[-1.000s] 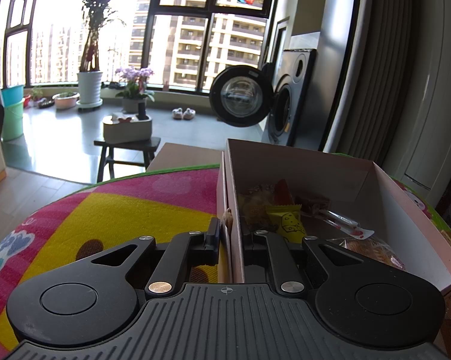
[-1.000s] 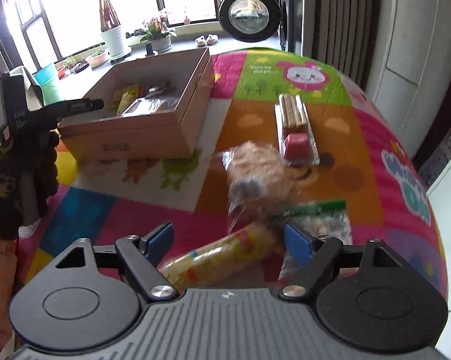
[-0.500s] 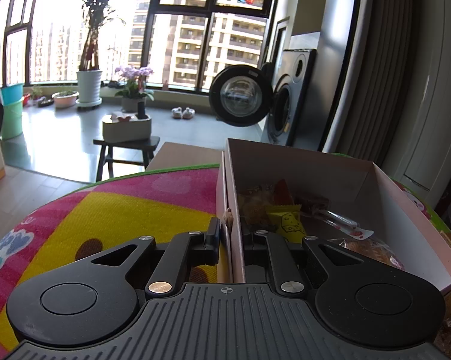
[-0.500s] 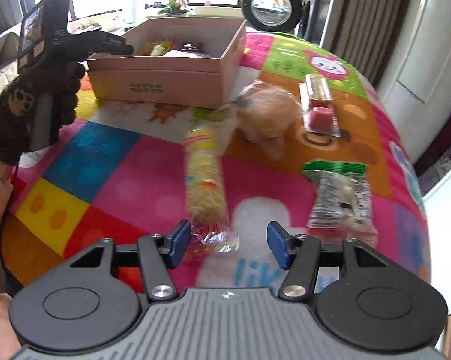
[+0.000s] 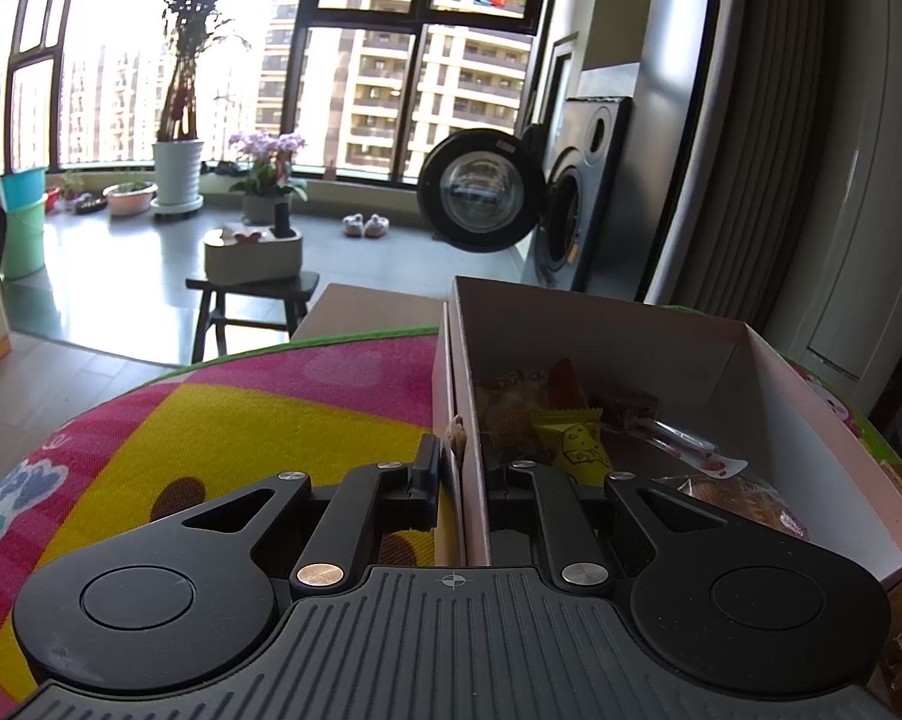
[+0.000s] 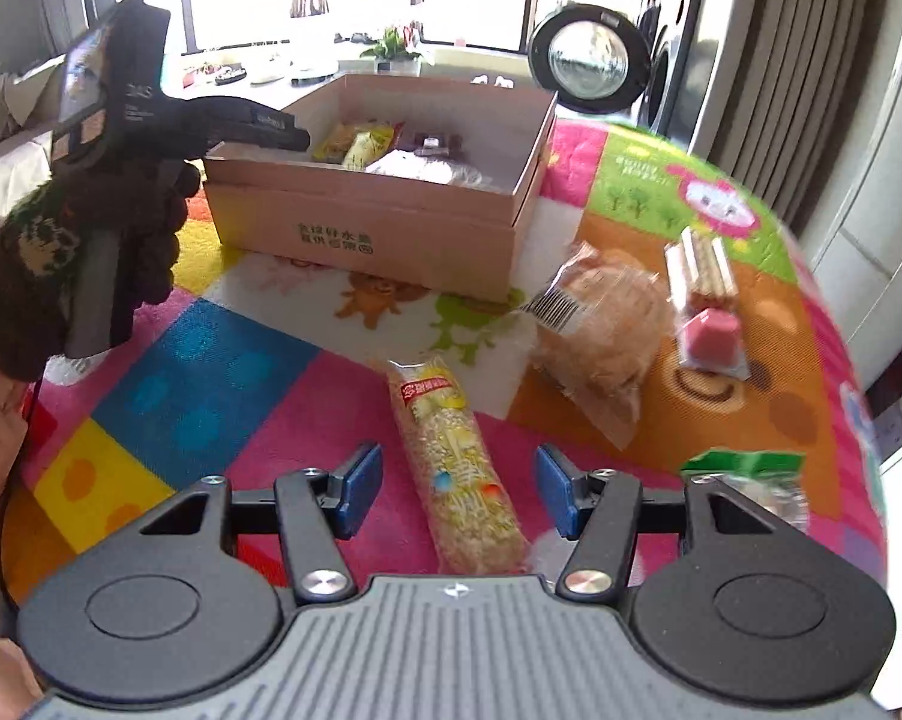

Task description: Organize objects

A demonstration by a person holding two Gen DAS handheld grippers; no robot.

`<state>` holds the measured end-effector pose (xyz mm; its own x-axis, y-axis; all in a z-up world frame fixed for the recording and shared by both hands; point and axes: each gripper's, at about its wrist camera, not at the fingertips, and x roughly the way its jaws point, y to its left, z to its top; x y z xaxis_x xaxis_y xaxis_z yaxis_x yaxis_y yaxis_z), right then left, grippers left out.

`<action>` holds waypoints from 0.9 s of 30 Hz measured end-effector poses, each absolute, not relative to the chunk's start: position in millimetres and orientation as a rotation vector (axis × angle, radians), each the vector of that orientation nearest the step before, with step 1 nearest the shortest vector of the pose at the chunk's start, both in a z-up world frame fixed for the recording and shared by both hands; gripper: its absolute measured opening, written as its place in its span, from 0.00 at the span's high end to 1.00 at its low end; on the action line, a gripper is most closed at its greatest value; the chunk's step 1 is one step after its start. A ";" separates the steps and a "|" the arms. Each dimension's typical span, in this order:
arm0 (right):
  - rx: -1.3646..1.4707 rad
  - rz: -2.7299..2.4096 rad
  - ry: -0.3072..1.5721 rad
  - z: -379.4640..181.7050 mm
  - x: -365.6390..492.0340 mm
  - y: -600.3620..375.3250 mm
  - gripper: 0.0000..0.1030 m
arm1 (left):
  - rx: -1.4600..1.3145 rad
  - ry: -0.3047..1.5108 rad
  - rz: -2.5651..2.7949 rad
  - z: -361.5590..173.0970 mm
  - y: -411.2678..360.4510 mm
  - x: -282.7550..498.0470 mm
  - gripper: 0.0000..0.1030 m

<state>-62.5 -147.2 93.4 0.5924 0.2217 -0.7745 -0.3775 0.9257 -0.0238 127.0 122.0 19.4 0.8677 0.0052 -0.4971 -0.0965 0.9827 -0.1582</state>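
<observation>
In the left wrist view my left gripper [image 5: 460, 474] is shut on the near left wall of an open cardboard box [image 5: 601, 330] holding several snack packets [image 5: 571, 438]. The right wrist view shows the same box [image 6: 390, 228] ahead, with the left gripper [image 6: 288, 129] at its corner, held by a gloved hand [image 6: 60, 252]. My right gripper [image 6: 458, 486] is open low over the mat. A long yellow snack roll [image 6: 451, 456] lies lengthwise between its blue pads [image 6: 360, 480], untouched by them.
On the colourful play mat [image 6: 210, 372] right of the roll lie a bagged bread bun [image 6: 601, 324], a wafer pack with a pink block [image 6: 706, 300] and a green-topped bag [image 6: 745, 474]. The mat's round edge drops off at the right. A washing machine [image 5: 571, 210] stands beyond.
My right gripper has opened wider and come forward over the snack roll, which now lies between its pads. The left gripper and the box have not moved.
</observation>
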 end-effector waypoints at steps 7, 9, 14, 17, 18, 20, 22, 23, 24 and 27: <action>-0.205 0.417 0.926 94.2 -70.5 -131.5 0.73 | -0.182 0.518 0.052 19.1 121.5 127.4 0.87; -0.217 0.438 0.936 101.3 -79.3 -126.8 0.73 | -0.183 0.518 0.052 19.0 121.4 127.5 0.87; -0.168 0.478 0.812 169.8 -95.4 -124.1 0.95 | -0.184 0.518 0.051 18.4 121.6 127.5 0.87; -0.142 0.454 0.651 232.8 -97.2 -125.7 0.96 | -0.185 0.518 0.050 18.4 121.6 127.5 0.87; -0.149 0.449 0.610 248.3 -96.1 -125.3 0.96 | -0.185 0.518 0.050 18.4 121.6 127.5 0.87; -0.195 0.424 0.556 266.0 -93.5 -120.0 0.96 | -0.187 0.518 0.049 18.0 121.7 127.6 0.86; -0.218 0.419 0.577 264.6 -89.8 -114.7 0.95 | -0.189 0.519 0.048 17.8 121.4 128.5 0.86; -0.230 0.422 0.599 258.9 -89.1 -111.7 0.95 | -0.190 0.519 0.046 17.7 121.6 128.7 0.86; -0.263 0.416 0.622 249.2 -89.5 -107.3 0.95 | -0.192 0.520 0.045 17.7 121.7 129.0 0.86; -0.368 0.410 0.680 217.4 -95.2 -102.2 0.73 | -0.198 0.523 0.041 16.9 123.1 129.9 0.86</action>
